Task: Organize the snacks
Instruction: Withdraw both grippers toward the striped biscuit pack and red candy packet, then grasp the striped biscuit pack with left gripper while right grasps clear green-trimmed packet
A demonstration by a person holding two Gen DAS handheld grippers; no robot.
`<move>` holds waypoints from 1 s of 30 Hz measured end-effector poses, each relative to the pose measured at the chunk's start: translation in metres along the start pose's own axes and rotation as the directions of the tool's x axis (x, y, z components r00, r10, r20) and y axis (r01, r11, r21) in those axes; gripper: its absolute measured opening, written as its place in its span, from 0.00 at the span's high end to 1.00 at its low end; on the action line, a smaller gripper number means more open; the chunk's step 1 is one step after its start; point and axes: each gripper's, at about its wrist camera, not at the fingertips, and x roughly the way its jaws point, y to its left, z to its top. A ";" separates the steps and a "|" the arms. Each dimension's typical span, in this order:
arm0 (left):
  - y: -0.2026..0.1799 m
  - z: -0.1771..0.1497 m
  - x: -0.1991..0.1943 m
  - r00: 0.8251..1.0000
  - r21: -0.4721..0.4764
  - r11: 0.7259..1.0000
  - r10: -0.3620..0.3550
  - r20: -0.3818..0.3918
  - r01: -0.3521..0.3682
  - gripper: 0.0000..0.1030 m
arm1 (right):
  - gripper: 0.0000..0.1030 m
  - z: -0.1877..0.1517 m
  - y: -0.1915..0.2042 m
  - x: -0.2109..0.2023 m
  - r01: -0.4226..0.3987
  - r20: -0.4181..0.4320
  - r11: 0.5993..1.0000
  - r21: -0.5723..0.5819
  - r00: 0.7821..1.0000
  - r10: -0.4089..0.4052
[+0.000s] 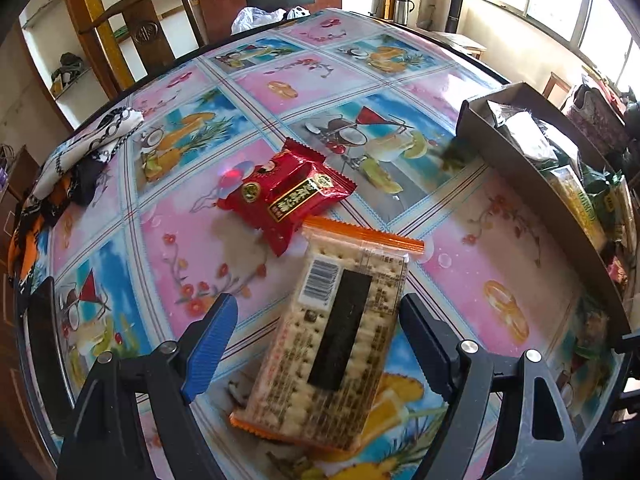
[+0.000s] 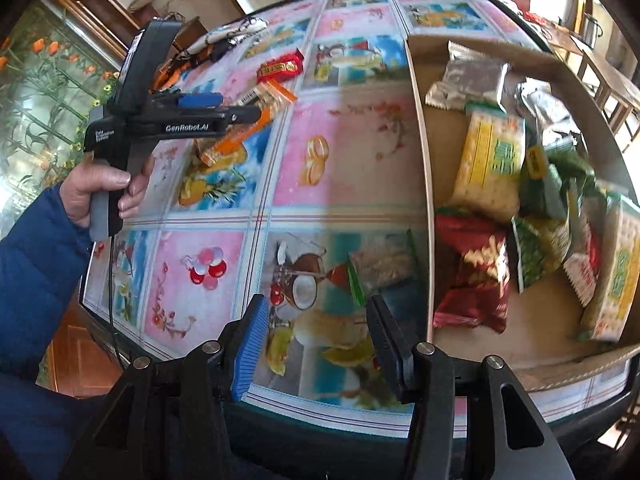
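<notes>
A cracker packet (image 1: 336, 336) with orange ends lies flat on the fruit-print tablecloth (image 1: 248, 92), its long axis running from 7 toward 1 o'clock between the wide-open left gripper (image 1: 316, 340), pads clear of it. A red snack packet (image 1: 286, 192) sits just beyond at 11 o'clock. The cardboard box (image 2: 424, 168) at 3 o'clock holds green, yellow and red packets. The right gripper (image 2: 316, 340) stands part-open, holding nothing.

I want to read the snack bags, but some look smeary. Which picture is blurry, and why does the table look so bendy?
Right wrist view: the snacks in the cardboard box are smeared by motion blur. Left wrist view: the cracker pack and red snack packet look sharp, though their print is tiny. Both views: the fisheye lens curves the table, and the window glares white.
</notes>
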 end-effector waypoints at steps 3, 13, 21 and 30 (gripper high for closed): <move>-0.005 0.001 0.006 1.000 0.006 1.000 0.030 -0.003 -0.030 0.24 | 0.47 -0.001 -0.001 0.005 0.030 -0.008 0.999 0.029 1.000 -0.029; 0.002 -0.010 0.002 0.999 -0.090 0.995 0.035 0.001 -0.035 0.46 | 0.47 0.016 -0.011 0.026 0.119 -0.029 0.980 0.163 0.993 -0.115; 0.010 -0.036 -0.009 1.000 -0.152 0.988 0.031 -0.002 -0.031 0.46 | 0.46 0.041 0.009 0.049 0.192 -0.007 0.981 0.017 0.981 -0.192; 0.015 -0.037 -0.010 1.000 -0.180 0.983 0.020 0.001 -0.020 0.46 | 0.47 0.056 -0.006 0.049 0.145 0.009 0.981 0.130 0.989 -0.147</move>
